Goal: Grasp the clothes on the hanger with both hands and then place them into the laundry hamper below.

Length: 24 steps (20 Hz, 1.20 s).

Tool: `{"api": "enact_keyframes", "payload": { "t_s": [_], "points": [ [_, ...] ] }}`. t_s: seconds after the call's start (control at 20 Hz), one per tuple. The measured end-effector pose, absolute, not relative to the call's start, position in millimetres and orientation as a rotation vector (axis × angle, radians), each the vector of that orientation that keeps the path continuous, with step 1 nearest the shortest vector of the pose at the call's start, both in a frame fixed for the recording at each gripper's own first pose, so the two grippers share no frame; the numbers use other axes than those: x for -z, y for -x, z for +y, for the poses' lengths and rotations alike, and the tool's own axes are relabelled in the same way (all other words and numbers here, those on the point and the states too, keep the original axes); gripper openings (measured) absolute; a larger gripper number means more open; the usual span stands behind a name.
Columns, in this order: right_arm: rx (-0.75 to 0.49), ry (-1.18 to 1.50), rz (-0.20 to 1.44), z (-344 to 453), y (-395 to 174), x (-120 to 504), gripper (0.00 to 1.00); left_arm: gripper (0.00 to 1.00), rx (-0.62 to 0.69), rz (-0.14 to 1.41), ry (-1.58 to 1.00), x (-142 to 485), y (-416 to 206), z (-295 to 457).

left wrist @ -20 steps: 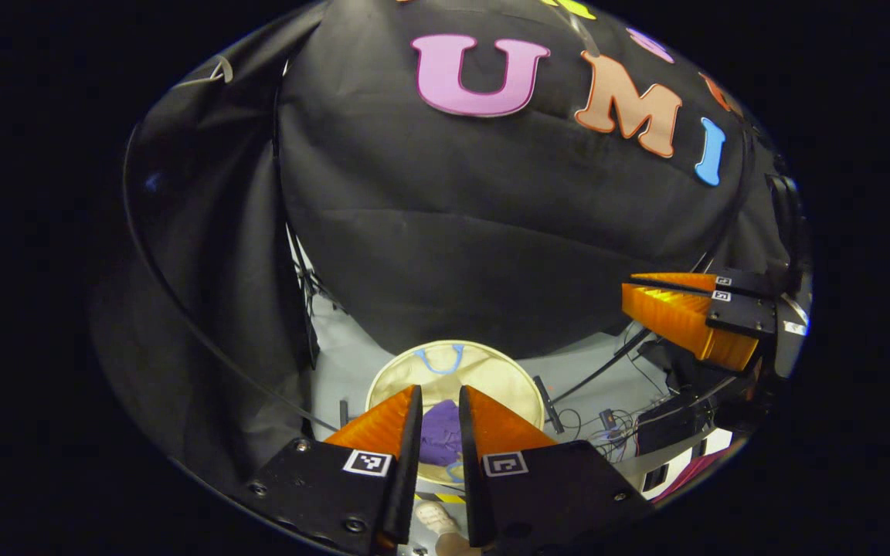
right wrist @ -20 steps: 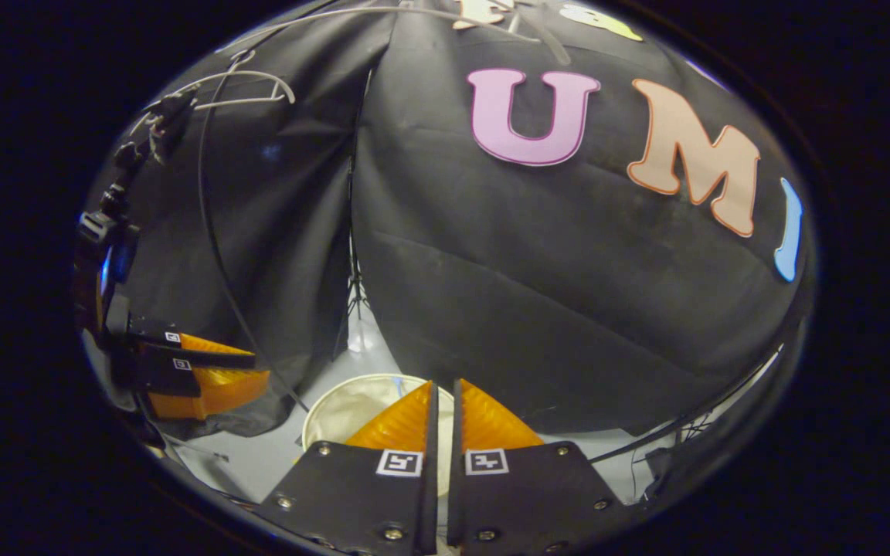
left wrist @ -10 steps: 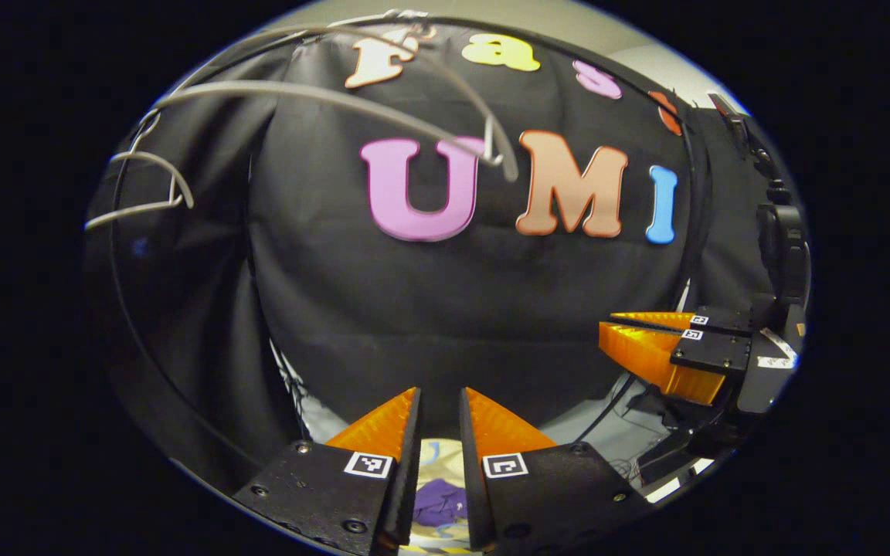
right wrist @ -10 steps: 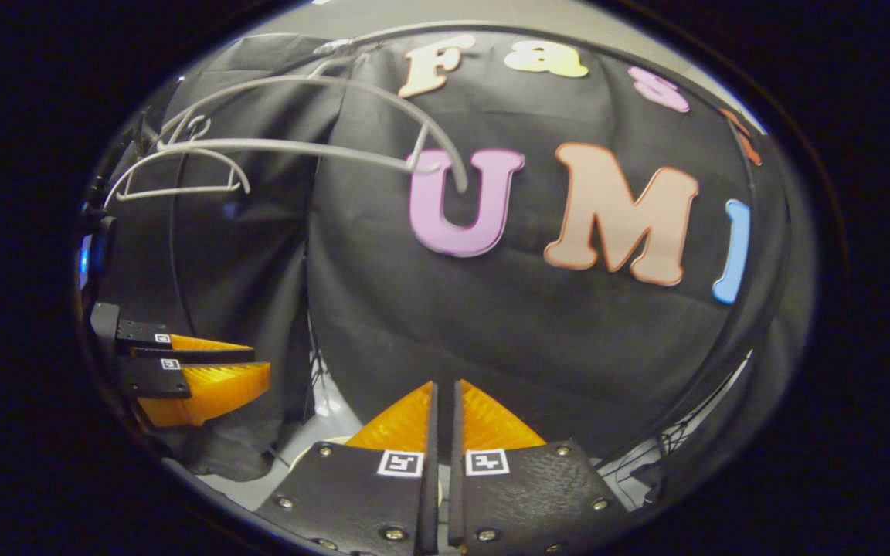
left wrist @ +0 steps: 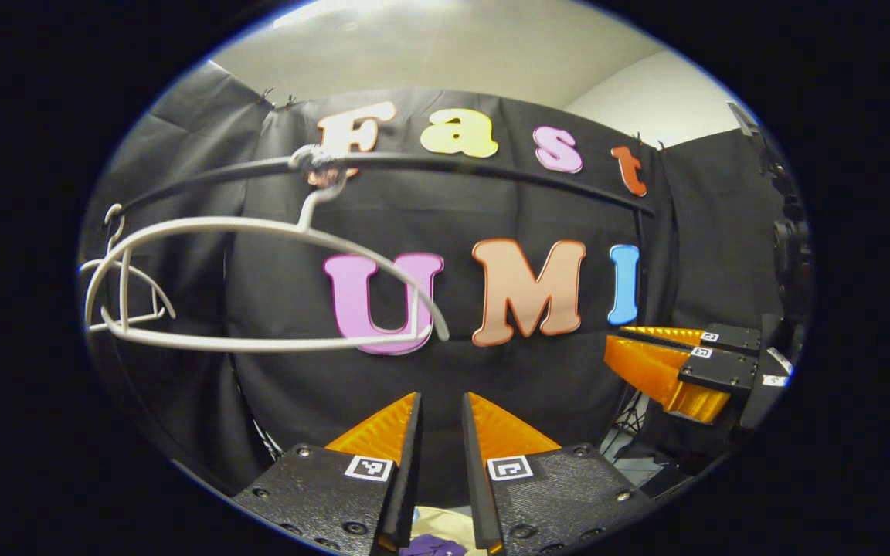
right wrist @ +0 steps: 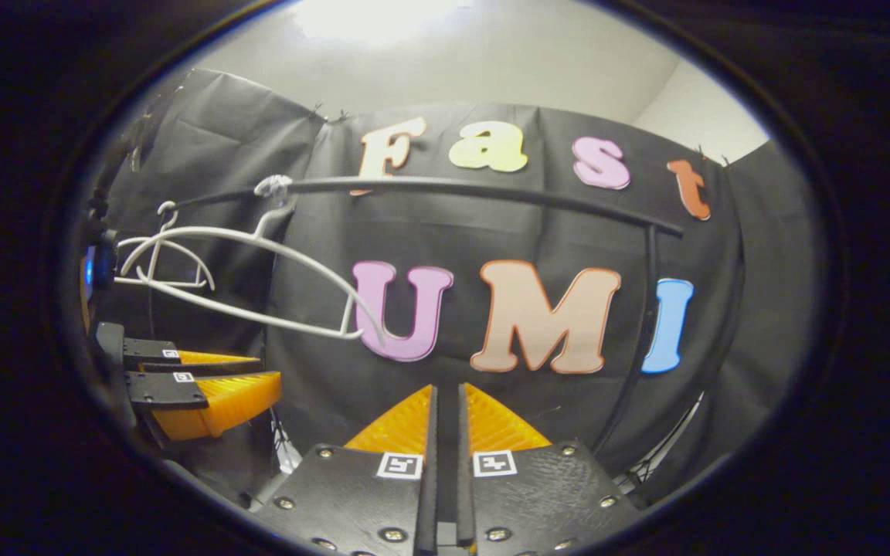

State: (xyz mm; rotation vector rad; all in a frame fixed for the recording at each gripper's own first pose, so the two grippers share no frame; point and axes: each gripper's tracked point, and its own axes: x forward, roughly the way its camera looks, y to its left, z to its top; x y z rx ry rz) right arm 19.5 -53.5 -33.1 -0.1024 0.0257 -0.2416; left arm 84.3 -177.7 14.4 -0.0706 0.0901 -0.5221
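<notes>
1. Both cameras are tilting upward compared with a second ago: the hamper, then filling the lower middle of the left gripper view, is now slipping out at the bottom edge, and the rail is coming into sight.
2. One black rail (left wrist: pixel 491 166) is running across the far side in front of the booth wall, bending down into a post (right wrist: pixel 650 309) at its right end.
3. Two white hangers are hanging from the rail's left part: a large hanger (left wrist: pixel 259 289) nearer the middle, bare of clothing, and a smaller hanger (left wrist: pixel 124 293) farther left behind it.
4. One laundry hamper (left wrist: pixel 456 519) is showing only as a pale sliver below, between the left gripper's fingers, with the purple clothes (left wrist: pixel 429 547) lying inside it.
5. Left gripper (left wrist: pixel 440 417) is pointing at the wall below the hangers, its jaws parted by a narrow gap and holding nothing.
6. Right gripper (right wrist: pixel 445 409) is hovering to the right of the left one, its jaws nearly together with a thin slit between them, gripping nothing.
</notes>
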Motion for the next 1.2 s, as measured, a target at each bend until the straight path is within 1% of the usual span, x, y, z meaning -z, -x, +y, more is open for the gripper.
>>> {"api": "enact_keyframes", "payload": {
  "t_s": [0.05,0.1,0.15,0.25,0.3,0.35,0.45,0.6,0.65,0.7,0.75,0.8,0.85,0.9,1.2],
  "points": [
    [0.246,0.104,0.012,-56,-12,23,0.08,0.31,0.532,0.078,0.078,-25,-84,-182],
    [0.25,0.109,-0.001,-60,-7,16,0.15,0.31,0.545,0.064,0.091,-35,-81,-188],
    [0.256,0.117,-0.013,-65,-2,10,0.15,0.35,0.553,0.055,0.098,-44,-77,-192],
    [0.264,0.112,-0.026,-72,7,2,0.27,0.39,0.567,0.035,0.086,-57,-73,-200],
    [0.265,0.101,-0.03,-77,11,-1,0.42,0.47,0.577,0.024,0.077,-62,-71,-205],
    [0.272,0.098,-0.04,-81,16,-5,0.45,0.54,0.585,0.012,0.073,-67,-69,-209],
    [0.295,0.11,-0.061,-95,24,-14,0.61,0.7,0.611,0.001,0.079,-76,-62,-219],
    [0.319,0.113,-0.075,-107,39,-23,0.83,0.96,0.632,-0.017,0.088,-89,-55,-237],
    [0.328,0.115,-0.083,-114,45,-26,0.81,0.99,0.636,-0.026,0.088,-93,-53,-243],
    [0.336,0.116,-0.088,-119,52,-30,0.95,0.99,0.639,-0.031,0.088,-96,-50,-247],
    [0.343,0.113,-0.088,-125,55,-31,0.98,0.97,0.645,-0.036,0.087,-98,-46,-250],
    [0.348,0.108,-0.089,-129,58,-32,0.98,0.99,0.649,-0.039,0.087,-100,-44,-254],
    [0.354,0.109,-0.093,-133,62,-34,0.98,0.97,0.651,-0.045,0.089,-103,-40,-257],
    [0.361,0.114,-0.096,-137,67,-35,0.98,0.99,0.652,-0.047,0.087,-104,-37,-260],
    [0.362,0.133,-0.105,-155,87,-40,0.98,0.99,0.648,-0.051,0.081,-109,-19,-278]
  ]
}}
